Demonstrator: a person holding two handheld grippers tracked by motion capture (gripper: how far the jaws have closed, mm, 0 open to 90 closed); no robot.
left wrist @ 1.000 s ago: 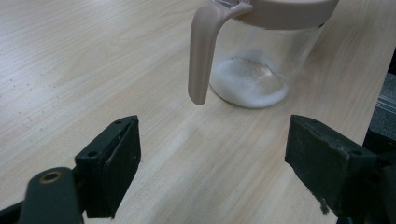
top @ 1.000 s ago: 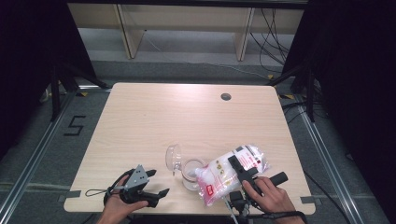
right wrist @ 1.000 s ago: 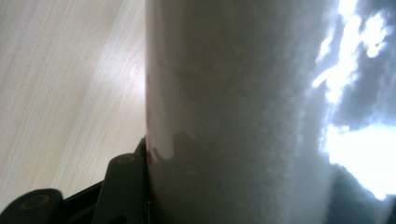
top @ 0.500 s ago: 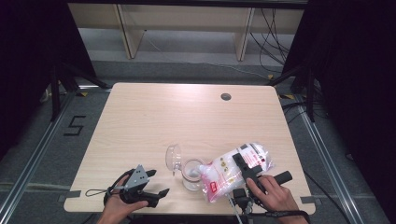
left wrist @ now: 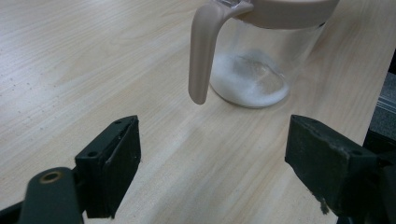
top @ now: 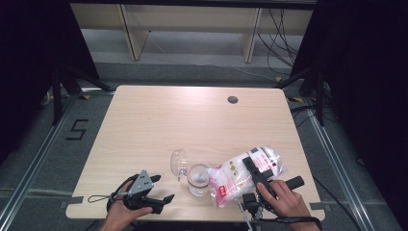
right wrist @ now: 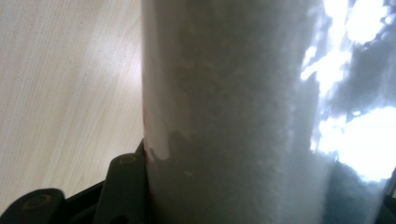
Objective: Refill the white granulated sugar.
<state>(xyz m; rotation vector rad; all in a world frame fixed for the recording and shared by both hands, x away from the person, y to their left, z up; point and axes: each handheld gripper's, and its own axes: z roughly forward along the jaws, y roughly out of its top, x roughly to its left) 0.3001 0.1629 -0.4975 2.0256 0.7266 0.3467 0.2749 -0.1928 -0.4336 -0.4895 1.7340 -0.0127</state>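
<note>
Clamped across the middle of the bag (top: 248,174), my right hand-held gripper (top: 256,169) holds it tilted, with its lower end hanging by the rim of the glass jar (top: 198,179). Compared with a second ago, the bag sits a little differently: its low end reaches further in over the jar's mouth, and my right hand (top: 284,197) is slightly shifted at the near edge of the surface (top: 192,125). I judge that the pour is under way or about to resume. In the right gripper view the bag (right wrist: 243,112) is packed with fine white grains and pressed between the jaws. My left hand-held gripper (top: 144,192) rests released at the near left, holding nothing, and has not moved. Its own view looks at the jar (left wrist: 261,60), which stands upright with a thin white layer at the bottom, its lid (top: 179,161) flipped open behind.
</note>
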